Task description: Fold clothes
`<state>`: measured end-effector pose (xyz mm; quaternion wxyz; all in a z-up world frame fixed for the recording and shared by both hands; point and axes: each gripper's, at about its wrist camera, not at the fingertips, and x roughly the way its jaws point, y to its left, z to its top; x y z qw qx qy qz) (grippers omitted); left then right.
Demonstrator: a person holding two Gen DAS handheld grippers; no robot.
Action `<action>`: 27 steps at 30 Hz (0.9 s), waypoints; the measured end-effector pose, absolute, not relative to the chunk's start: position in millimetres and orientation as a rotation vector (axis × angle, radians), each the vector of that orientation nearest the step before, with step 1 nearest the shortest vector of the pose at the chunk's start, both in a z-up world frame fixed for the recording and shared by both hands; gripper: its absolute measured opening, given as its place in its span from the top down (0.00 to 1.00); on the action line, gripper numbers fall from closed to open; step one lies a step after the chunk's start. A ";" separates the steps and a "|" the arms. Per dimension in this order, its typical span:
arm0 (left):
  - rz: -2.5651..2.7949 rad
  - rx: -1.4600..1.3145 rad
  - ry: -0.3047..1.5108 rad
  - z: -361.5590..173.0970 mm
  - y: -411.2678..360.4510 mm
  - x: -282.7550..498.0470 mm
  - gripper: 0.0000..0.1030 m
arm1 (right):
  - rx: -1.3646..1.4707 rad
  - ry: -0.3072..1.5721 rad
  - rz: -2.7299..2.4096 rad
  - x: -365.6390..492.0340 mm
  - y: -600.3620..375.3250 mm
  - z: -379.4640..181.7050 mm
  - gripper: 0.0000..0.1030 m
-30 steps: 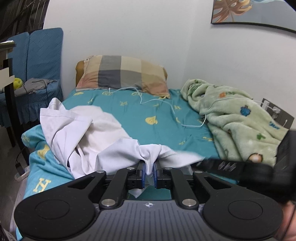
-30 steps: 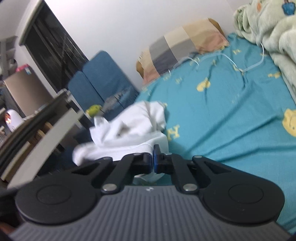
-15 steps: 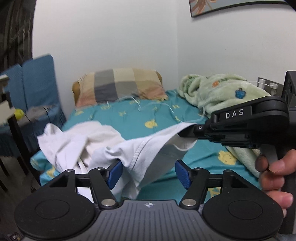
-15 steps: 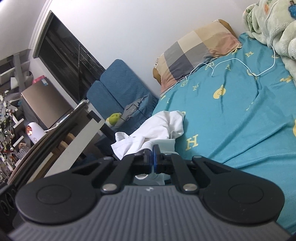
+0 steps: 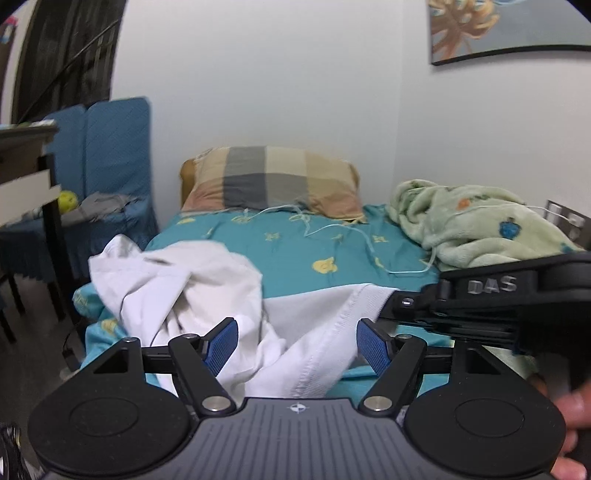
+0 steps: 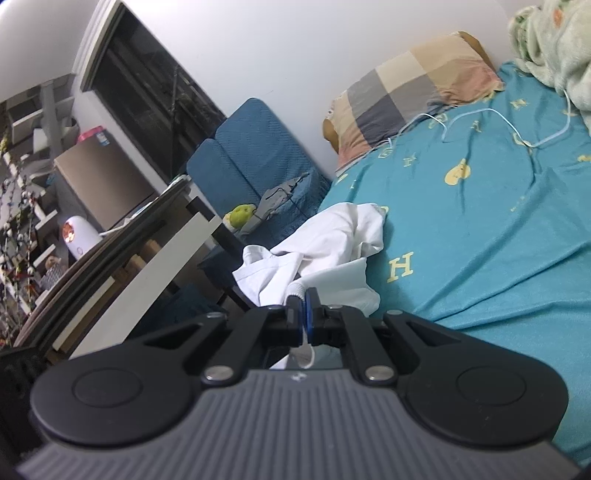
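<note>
From the left wrist camera I see my left hand-held gripper [image 5: 297,341] spread wide, its blue pads [image 5: 221,345] standing on either side of a white garment [image 5: 207,295] without pinching it. A stitched hem of that garment runs down between the two pads. The garment lies bunched on the near left part of the bed [image 5: 295,254], over the teal sheet printed with yellow shapes, and one edge of it stretches right to the tip of my right hand-held gripper [image 5: 391,302], which comes in from the right side of this view with raised letters on its body. Part of the hand [image 5: 569,417] holding it shows at the lower right, blurred.

Only the right wrist camera shows that grip up close: the right hand-held gripper [image 6: 304,297] is closed tight on a fold of the white garment [image 6: 332,251], and a sliver of cloth hangs between the fingers behind the tips. This view also gives me the room's left side, which the other barely catches: a counter [image 6: 162,240] edge, shelves and a small white lamp [image 6: 79,236].

Both views share the plaid pillow [image 5: 273,181] at the head of the bed, a thin white cable [image 5: 354,236] trailing across the sheet, a pale green blanket [image 5: 476,225] heaped on the right, and a blue chair [image 5: 110,162] beside the bed. Only the left view has the framed picture [image 5: 509,29] on the wall.
</note>
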<state>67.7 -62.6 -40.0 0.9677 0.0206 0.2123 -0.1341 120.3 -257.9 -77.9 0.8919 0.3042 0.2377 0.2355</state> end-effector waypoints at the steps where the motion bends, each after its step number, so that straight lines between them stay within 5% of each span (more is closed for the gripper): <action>1: -0.283 0.048 0.429 -40.2 -64.5 66.5 0.26 | 0.639 0.495 0.487 120.5 -259.2 -78.5 0.95; 15: -0.158 -0.026 0.437 -52.4 -64.4 85.7 0.26 | 0.641 0.485 0.495 116.4 -262.3 -76.4 0.96; 27: 0.018 -0.124 0.424 -46.5 -47.8 86.2 0.16 | 0.580 0.389 0.499 108.1 -258.9 -61.4 0.96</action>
